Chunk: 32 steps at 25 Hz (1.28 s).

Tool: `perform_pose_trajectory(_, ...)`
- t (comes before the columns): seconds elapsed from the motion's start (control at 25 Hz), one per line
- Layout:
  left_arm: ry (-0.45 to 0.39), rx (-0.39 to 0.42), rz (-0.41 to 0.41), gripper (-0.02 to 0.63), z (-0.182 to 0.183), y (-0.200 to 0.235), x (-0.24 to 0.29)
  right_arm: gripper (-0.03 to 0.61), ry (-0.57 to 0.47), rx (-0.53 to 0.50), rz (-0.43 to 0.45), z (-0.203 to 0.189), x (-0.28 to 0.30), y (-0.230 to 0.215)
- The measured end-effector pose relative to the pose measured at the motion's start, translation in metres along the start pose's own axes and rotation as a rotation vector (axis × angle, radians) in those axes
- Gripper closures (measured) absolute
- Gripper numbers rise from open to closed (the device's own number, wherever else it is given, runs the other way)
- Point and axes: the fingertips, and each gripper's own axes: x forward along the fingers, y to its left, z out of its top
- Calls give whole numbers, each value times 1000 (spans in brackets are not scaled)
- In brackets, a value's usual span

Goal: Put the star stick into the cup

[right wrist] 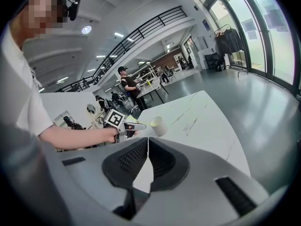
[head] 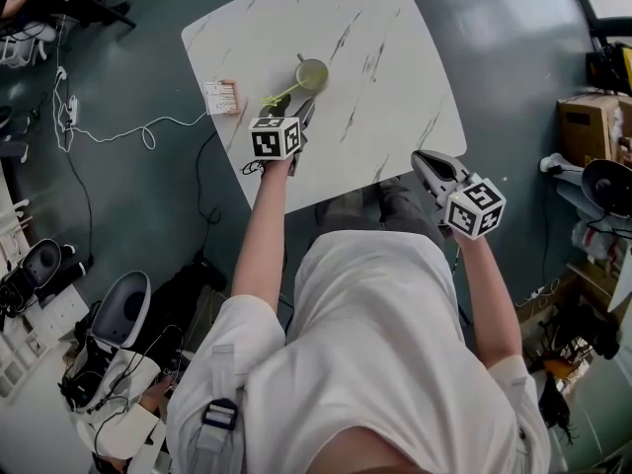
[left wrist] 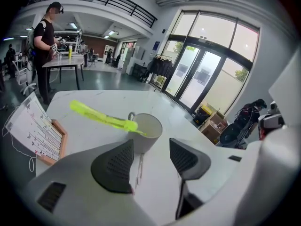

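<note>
A pale cup [head: 311, 73] stands on the white marble table [head: 395, 57]. The yellow-green star stick [head: 279, 95] leans in it, one end inside and the other poking out over the rim toward the left. In the left gripper view the cup [left wrist: 143, 132] and stick [left wrist: 99, 116] sit just beyond my left gripper [left wrist: 150, 161], which is open and empty. That left gripper [head: 302, 115] hovers just short of the cup. My right gripper [head: 423, 158] hangs at the table's near edge, shut on nothing. In the right gripper view its pads [right wrist: 146, 149] meet, with the cup [right wrist: 157, 125] far off.
A wooden-framed card [head: 221, 97] lies at the table's left edge, left of the cup. Cables [head: 118, 131] run over the floor at the left. Boxes and gear [head: 592, 126] stand at the right. Another person [left wrist: 44, 41] works at a distant table.
</note>
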Motion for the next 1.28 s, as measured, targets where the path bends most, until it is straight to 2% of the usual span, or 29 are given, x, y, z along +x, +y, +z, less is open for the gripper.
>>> perform_pose_trajectory(0.28,-28,14,11,377,-5,-10,-14,552,-14,-35,13,-3,-7,6)
perform_pose_trajectory(0.6,-74,-28,44,383,-23,-32,-46,552,-37,-70,45,-5,-29,9)
perform_pose_trajectory(0.84,-140,-38,80,478,-33,-68,-80,552,-43,-89,77,-20,-58,10)
perform_pose_trajectory(1.28,-299,-46,154,556,-58,-138,-165,552,-94,-115,130,-50,-122,25)
